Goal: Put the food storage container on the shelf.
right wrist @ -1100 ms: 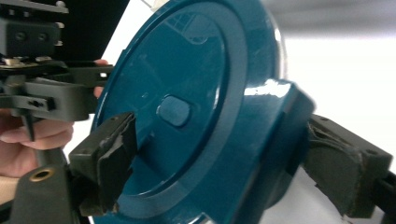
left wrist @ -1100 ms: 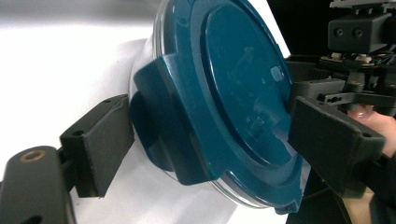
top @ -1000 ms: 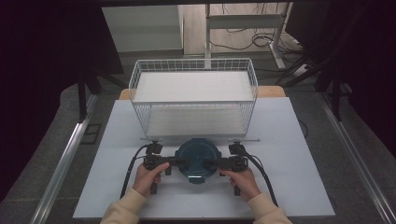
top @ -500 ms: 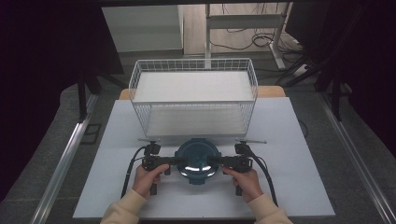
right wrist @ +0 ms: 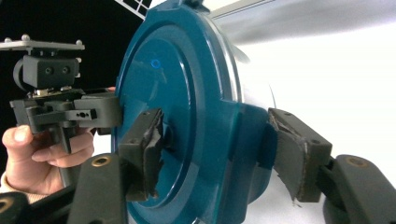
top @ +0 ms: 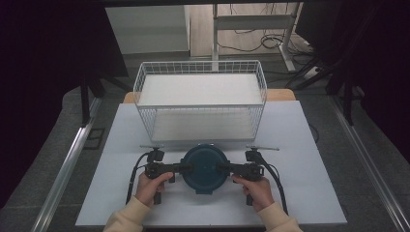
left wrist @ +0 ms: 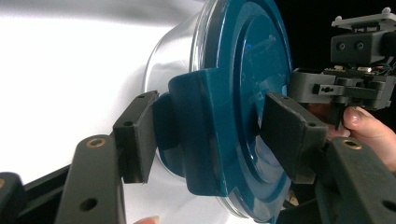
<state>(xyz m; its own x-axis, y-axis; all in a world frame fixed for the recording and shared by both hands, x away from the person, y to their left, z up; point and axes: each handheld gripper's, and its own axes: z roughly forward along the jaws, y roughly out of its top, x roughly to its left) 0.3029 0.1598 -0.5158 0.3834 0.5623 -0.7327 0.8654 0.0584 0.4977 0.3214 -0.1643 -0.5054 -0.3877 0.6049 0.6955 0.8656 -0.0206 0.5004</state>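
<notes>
High view: I see the teal-lidded container [top: 204,168] upright on the tabletop [top: 309,193], lid facing up, before the wire basket [top: 200,96]. Left hand-held gripper [top: 183,168] and right hand-held gripper [top: 226,168], jaws just closing, clamp its opposite lid tabs.

White wire basket [top: 200,96] (on the table [top: 309,145]).

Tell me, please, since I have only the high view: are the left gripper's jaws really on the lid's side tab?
Observer: Yes. The left gripper has just been closing, and its pads pinch the near tab of the teal lid.
Operator: And the right gripper?
Observer: The right gripper has been closing too; one pad sits on the lid's top, the other against the opposite tab.
Operator: What is under the lid?
Observer: A shiny silvery bowl.
</notes>
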